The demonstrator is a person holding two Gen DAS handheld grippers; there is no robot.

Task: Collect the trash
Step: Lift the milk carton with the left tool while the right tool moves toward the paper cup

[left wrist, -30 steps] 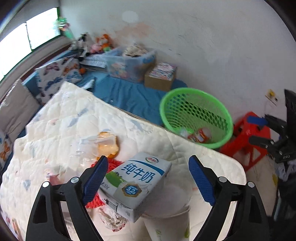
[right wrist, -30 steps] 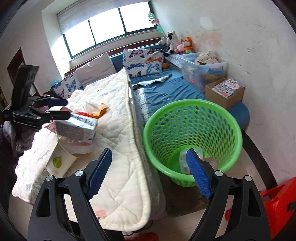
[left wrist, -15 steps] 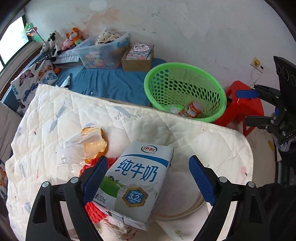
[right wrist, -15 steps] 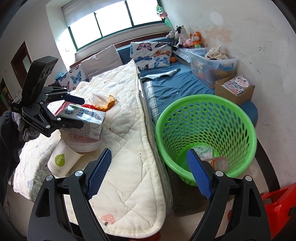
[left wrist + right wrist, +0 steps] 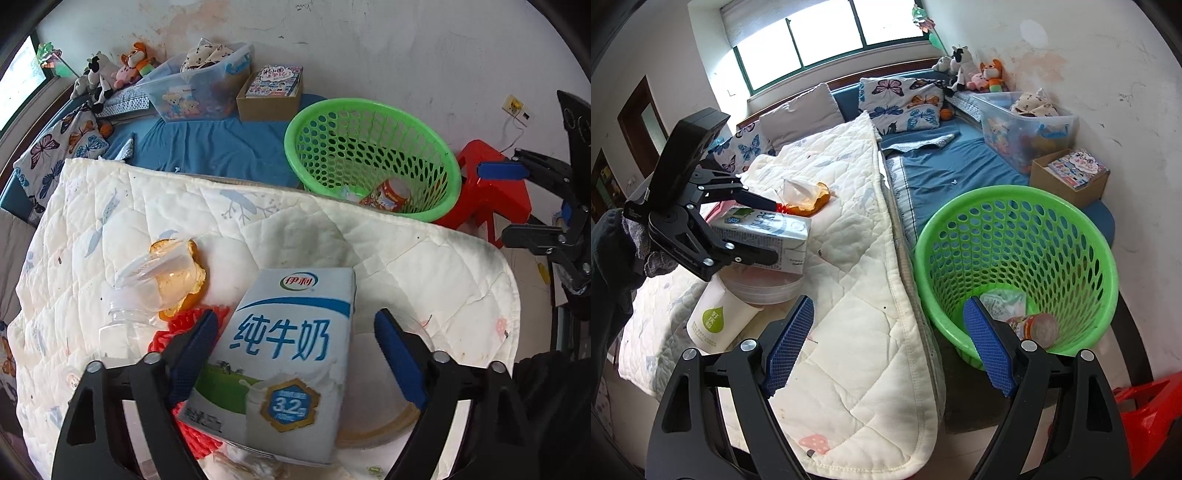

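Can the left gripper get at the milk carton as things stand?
Probably yes. The left gripper already straddles the milk carton; its jaws are closing with the carton between them, nothing blocking, though the right pad hasn't touched yet.

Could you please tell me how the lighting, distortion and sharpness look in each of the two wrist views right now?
Left wrist view: even daylight, sharp on the milk carton, strong fisheye bending, dark vignetted corners. Right wrist view: the window is blown out to white, the green basket and quilt stay clear, edges curve heavily; no motion blur in either.
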